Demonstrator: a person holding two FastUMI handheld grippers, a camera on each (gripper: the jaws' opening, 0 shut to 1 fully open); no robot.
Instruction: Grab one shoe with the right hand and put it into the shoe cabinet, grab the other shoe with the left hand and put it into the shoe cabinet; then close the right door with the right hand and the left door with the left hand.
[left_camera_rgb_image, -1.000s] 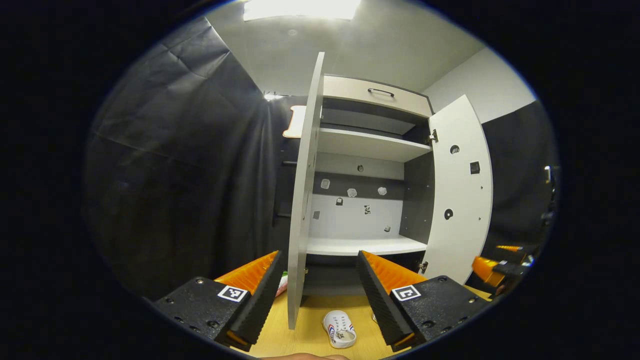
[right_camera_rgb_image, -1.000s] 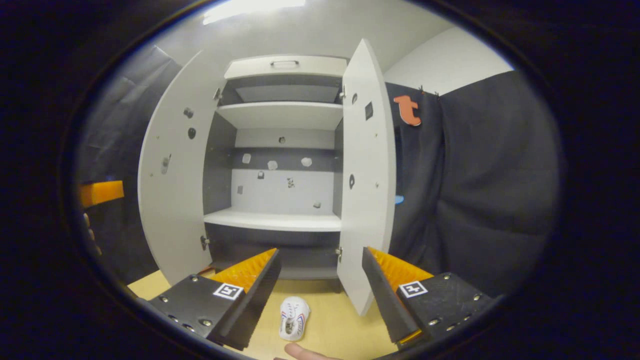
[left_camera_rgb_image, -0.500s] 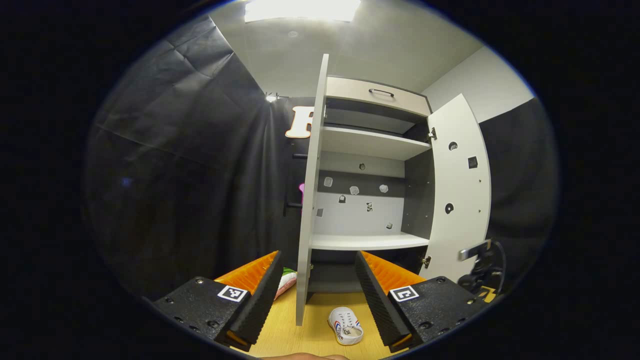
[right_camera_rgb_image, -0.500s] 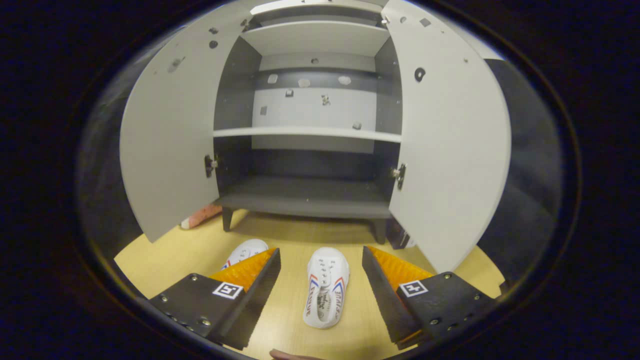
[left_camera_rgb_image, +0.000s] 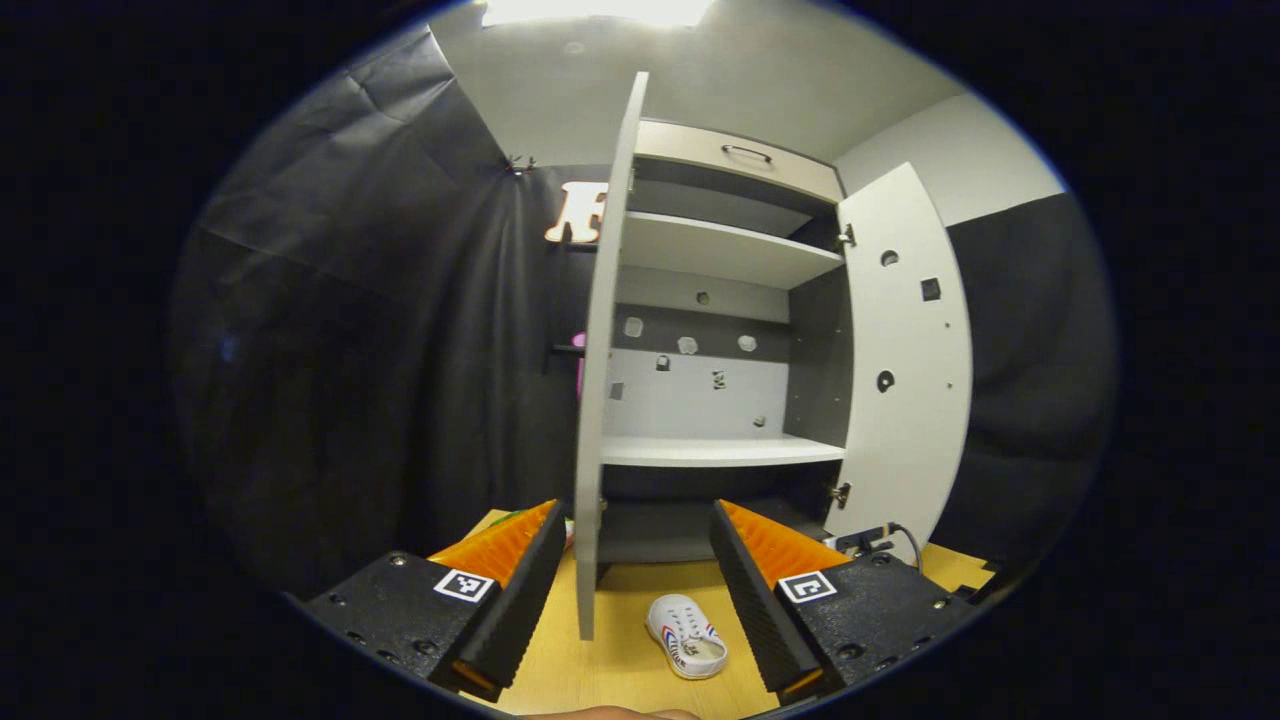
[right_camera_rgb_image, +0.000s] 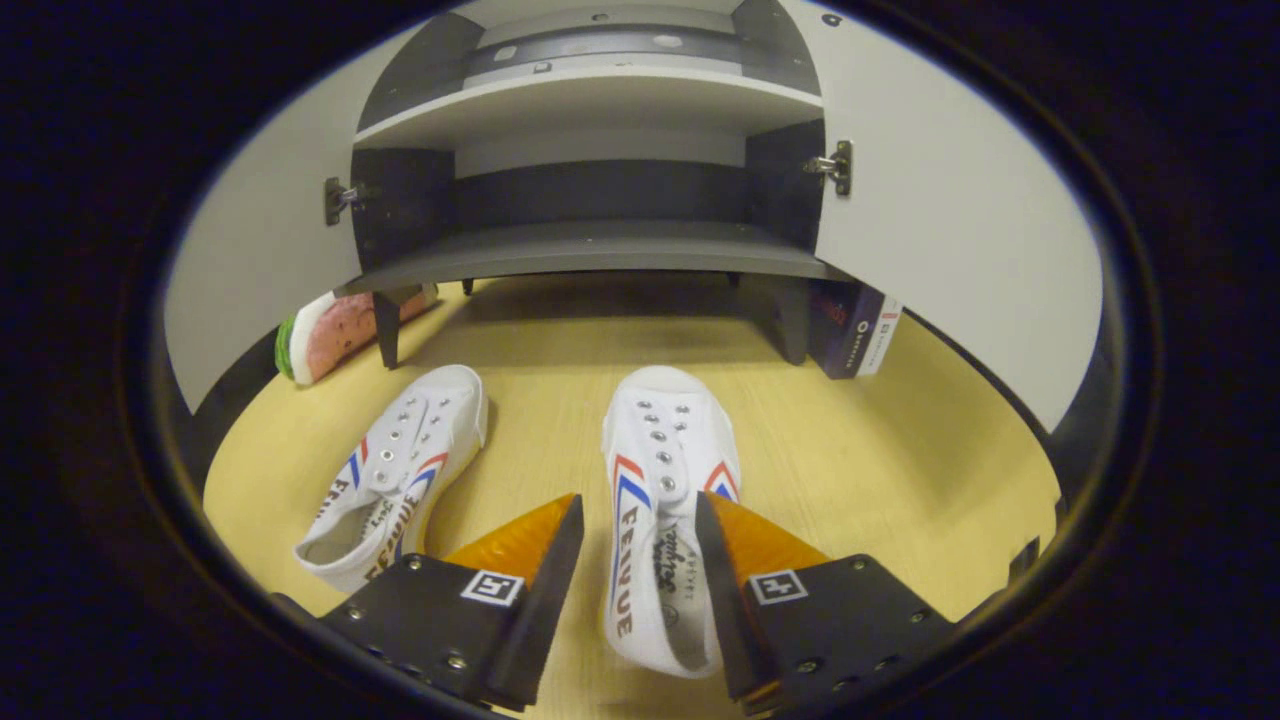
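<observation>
Two white canvas shoes with red and blue stripes lie on the wooden floor before the open shoe cabinet (right_camera_rgb_image: 600, 255). In the right gripper view the right shoe (right_camera_rgb_image: 665, 470) lies toe toward the cabinet, and my right gripper (right_camera_rgb_image: 638, 500) straddles its rear half, open, with the right finger close against its side. The left shoe (right_camera_rgb_image: 400, 475) lies apart, angled to the left. In the left gripper view my left gripper (left_camera_rgb_image: 635, 585) hangs open and empty high above one shoe (left_camera_rgb_image: 688, 637), facing the cabinet's left door (left_camera_rgb_image: 592, 400) edge-on. The right door (left_camera_rgb_image: 905, 360) stands wide open.
A watermelon-slice toy (right_camera_rgb_image: 335, 330) leans by the cabinet's front left leg. By the right leg stands a dark box (right_camera_rgb_image: 855, 330). The cabinet has a white middle shelf (left_camera_rgb_image: 720, 452) and a dark bottom shelf. Wooden floor (right_camera_rgb_image: 900, 450) spreads to the right of the shoes.
My right gripper has dropped low and forward onto the right shoe, its fingers now narrower around it. My left gripper has barely shifted.
</observation>
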